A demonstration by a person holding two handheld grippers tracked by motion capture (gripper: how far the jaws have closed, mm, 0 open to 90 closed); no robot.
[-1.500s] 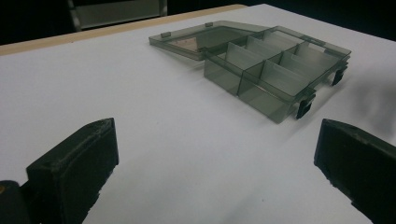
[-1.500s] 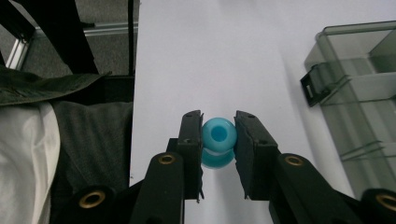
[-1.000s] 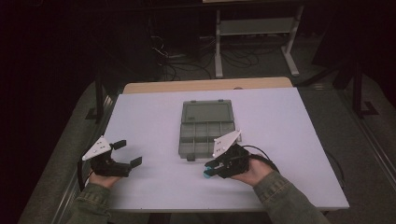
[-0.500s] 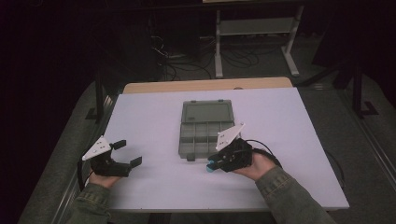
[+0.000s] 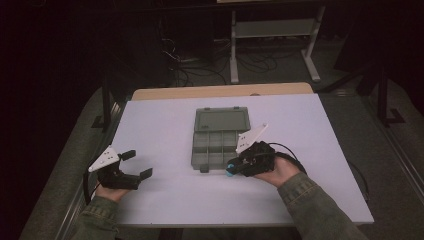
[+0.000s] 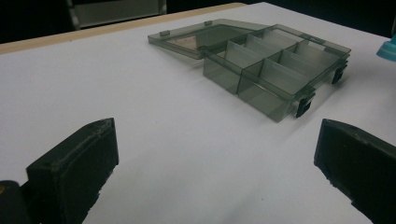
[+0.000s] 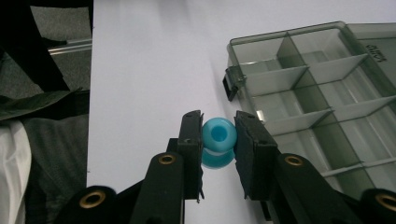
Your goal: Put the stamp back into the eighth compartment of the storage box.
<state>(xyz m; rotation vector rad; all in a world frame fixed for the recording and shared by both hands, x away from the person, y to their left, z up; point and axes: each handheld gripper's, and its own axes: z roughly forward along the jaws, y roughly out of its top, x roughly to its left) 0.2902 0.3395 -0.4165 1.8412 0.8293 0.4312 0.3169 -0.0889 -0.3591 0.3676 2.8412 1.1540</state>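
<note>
A clear grey compartment box [image 5: 216,145] lies open mid-table, its lid [image 5: 221,120] folded flat behind it; its compartments [image 7: 322,93] look empty. My right gripper [image 5: 231,168] is just off the box's front right corner, shut on a small blue spool-shaped bead [image 7: 218,140] held between the jaws a little above the white tabletop. The bead [image 5: 230,171] shows as a blue dot at the jaw tips. My left gripper [image 5: 141,163] rests near the table's left front, open, jaws wide apart and nothing between them, pointing toward the box [image 6: 275,70].
The white table top [image 5: 165,125] has bare room left of the box and along the front edge. A wooden strip [image 5: 220,91] runs along the far edge. Beyond it stand a metal frame [image 5: 272,30] and cables on a dark floor. A cable [image 5: 290,152] trails from the right gripper.
My right gripper with the blue bead has shifted slightly forward and right along the box's front right corner. The left gripper has stayed where it was.
</note>
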